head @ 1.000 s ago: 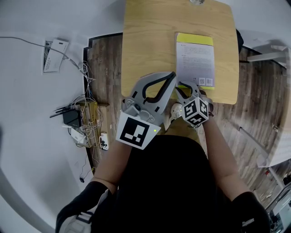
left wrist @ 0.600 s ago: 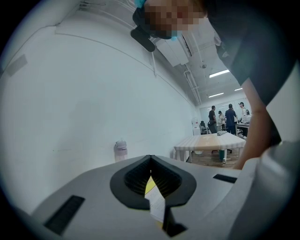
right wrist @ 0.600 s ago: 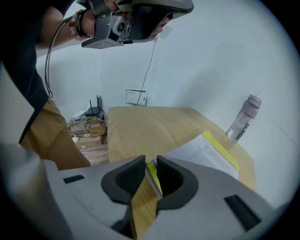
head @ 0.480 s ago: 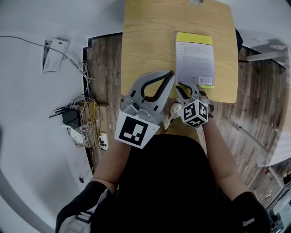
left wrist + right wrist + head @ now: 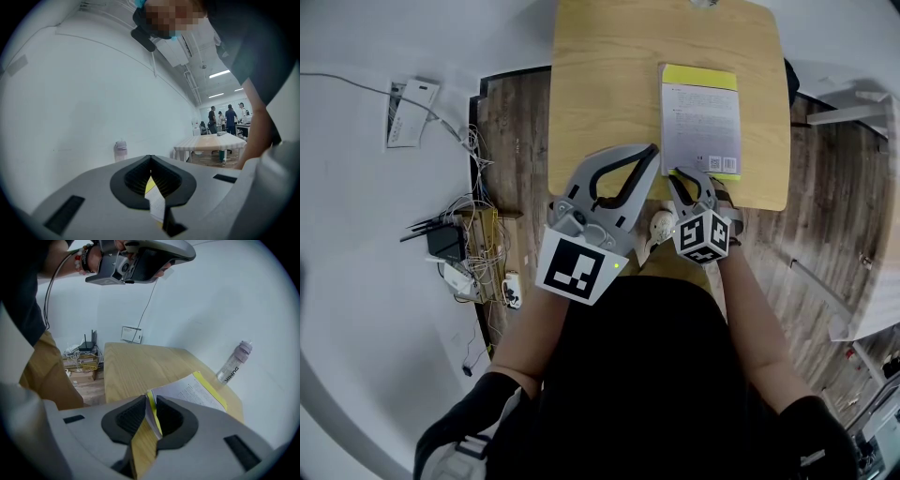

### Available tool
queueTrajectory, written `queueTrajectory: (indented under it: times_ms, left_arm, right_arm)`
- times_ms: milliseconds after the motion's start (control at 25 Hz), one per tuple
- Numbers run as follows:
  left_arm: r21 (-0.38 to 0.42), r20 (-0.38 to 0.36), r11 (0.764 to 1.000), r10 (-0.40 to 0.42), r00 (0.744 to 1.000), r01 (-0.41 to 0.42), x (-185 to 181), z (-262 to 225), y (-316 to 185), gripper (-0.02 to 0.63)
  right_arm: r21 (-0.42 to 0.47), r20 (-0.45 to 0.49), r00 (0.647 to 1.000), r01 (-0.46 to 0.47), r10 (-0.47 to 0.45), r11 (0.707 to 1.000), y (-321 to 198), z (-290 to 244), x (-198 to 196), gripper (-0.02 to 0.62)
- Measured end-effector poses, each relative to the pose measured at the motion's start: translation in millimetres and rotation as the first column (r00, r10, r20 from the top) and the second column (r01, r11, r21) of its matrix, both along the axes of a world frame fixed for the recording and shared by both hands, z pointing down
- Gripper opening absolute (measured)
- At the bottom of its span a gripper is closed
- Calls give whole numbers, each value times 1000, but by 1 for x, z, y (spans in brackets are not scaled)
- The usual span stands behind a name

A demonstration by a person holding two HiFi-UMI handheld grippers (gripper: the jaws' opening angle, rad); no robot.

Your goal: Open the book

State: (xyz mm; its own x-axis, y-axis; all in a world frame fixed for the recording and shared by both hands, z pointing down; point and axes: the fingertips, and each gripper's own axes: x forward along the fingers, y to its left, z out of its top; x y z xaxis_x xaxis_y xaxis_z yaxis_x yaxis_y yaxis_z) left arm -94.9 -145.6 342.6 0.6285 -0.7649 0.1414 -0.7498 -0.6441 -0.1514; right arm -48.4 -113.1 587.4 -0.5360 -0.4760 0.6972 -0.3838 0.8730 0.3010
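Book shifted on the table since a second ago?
No. The book lies where it did: same gap to the table's right edge, near end just short of the table's near edge.

A light wooden table (image 5: 609, 84) fills the head view at 12 o'clock, over dark plank flooring (image 5: 511, 122). At 9 o'clock a black router (image 5: 448, 244) sits among tangled cables (image 5: 483, 220). At 10 o'clock a white box (image 5: 412, 114) hangs on the wall (image 5: 356, 206). In the right gripper view, a clear water bottle (image 5: 233, 363) stands at 3 o'clock.
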Motion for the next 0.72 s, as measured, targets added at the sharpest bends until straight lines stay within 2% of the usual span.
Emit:
queueTrajectory:
  times_ms: [240,480,720]
  left_arm:
    - [-3,1,1000,3,1000,-3,2,2,-1,5]
    - [-11,-6,1000,-1,1000,1,1,3,-1,5]
    - [-8,-4,1000,5,1000,-5,2,4,-2,5]
  right_arm:
    - [18,-32,999,26,-25,1000,0,4,-6,83]
    - [26,18,1000,-10,9,1000,-7,-6,-4,83]
    - [39,31,999,-30,29,999,-11,-10,-7,80]
